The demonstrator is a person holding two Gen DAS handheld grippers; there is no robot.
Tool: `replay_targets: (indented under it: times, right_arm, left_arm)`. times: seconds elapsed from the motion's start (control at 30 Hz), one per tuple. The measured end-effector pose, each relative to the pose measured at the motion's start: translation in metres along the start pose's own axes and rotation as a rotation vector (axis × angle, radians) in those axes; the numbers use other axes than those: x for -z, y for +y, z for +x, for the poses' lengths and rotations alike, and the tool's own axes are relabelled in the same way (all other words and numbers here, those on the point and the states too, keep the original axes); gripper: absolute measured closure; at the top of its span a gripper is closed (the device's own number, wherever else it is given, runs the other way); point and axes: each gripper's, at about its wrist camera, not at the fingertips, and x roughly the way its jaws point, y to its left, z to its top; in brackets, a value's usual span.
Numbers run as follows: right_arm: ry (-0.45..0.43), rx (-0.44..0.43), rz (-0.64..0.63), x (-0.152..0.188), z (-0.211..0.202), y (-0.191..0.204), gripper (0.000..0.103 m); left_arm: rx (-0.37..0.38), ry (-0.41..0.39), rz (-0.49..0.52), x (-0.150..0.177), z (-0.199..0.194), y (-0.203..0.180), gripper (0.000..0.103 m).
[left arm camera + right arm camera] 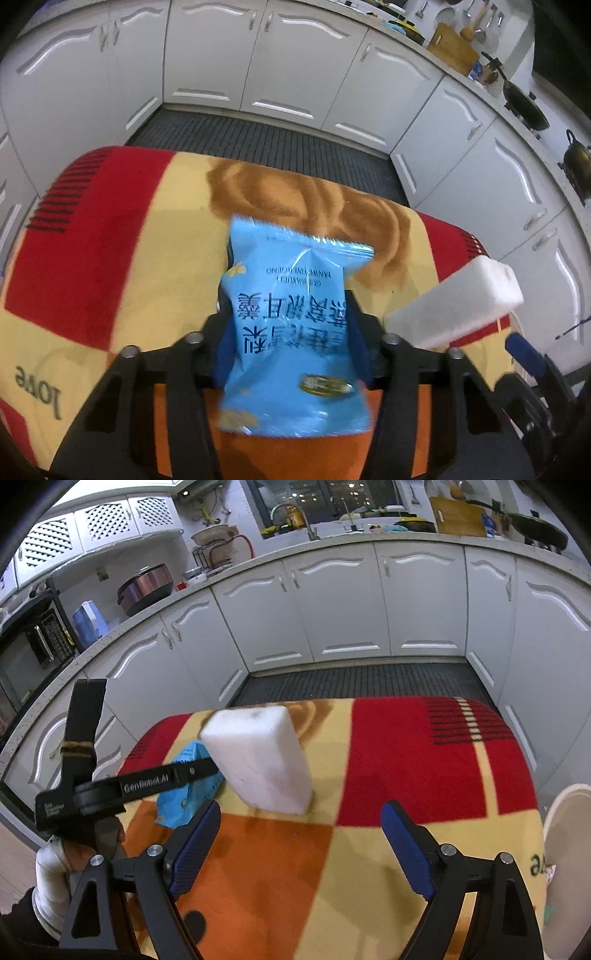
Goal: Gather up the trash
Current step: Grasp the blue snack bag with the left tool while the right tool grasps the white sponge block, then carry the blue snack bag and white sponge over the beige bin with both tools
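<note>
Now the pick step: left claw (291,325) clenched on the blue snack packet (291,314), just above the blanket-covered bench (122,258). Right claw (301,845) released, facing the white foam block (262,757); next, straddle and squeeze it.

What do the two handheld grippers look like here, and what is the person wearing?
Both the left gripper and right gripper have black linkage frames, silver pivot bolts and ribbed blue pads. The left's body reads "GenRobot.AI" in white. A white sleeve cuff shows at the left hand.
</note>
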Motion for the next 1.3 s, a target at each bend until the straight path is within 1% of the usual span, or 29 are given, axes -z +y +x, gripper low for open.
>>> replay_targets:
  times: [0.17, 0.27, 0.37, 0.43, 0.47, 0.5, 0.53, 0.7, 0.9, 1.1, 1.3]
  right_arm:
    - [-0.023, -0.021, -0.010, -0.006, 0.013, 0.017, 0.011]
    - [-0.029, -0.015, -0.002, -0.010, 0.027, 0.025, 0.011]
    - [-0.027, -0.012, 0.021, -0.015, 0.045, 0.029, 0.012]
    - [-0.026, -0.007, 0.033, -0.016, 0.052, 0.028, 0.031]
    - [-0.022, -0.001, 0.037, -0.016, 0.053, 0.026, 0.044]
    - [-0.022, -0.001, 0.042, -0.016, 0.052, 0.024, 0.044]
    - [-0.029, -0.017, 0.049, -0.016, 0.048, 0.023, 0.044]
    - [-0.054, -0.028, 0.006, -0.017, 0.010, 0.023, 0.045]
    - [-0.078, -0.026, 0.030, -0.008, -0.030, 0.007, 0.045]
    - [-0.063, 0.002, 0.072, 0.009, -0.044, -0.015, 0.045]
    - [-0.064, 0.018, 0.097, 0.026, -0.061, -0.031, 0.045]
  left_arm:
    - [0.005, -0.052, 0.002, -0.001, -0.026, 0.015, 0.062]
    - [0.000, -0.075, 0.011, 0.002, -0.038, 0.020, 0.062]
    - [-0.006, -0.084, 0.020, 0.006, -0.042, 0.021, 0.062]
    - [-0.005, -0.083, 0.018, 0.010, -0.042, 0.023, 0.062]
    - [-0.003, -0.082, 0.017, 0.012, -0.042, 0.023, 0.062]
    - [-0.003, -0.082, 0.018, 0.014, -0.042, 0.023, 0.062]
    - [-0.002, -0.083, 0.020, 0.015, -0.044, 0.024, 0.062]
    - [0.027, -0.091, 0.040, 0.019, -0.049, 0.011, 0.062]
    - [0.071, -0.104, 0.098, 0.026, -0.056, -0.023, 0.062]
    - [0.102, -0.099, 0.151, 0.039, -0.059, -0.052, 0.062]
    - [0.110, -0.087, 0.179, 0.053, -0.057, -0.073, 0.062]
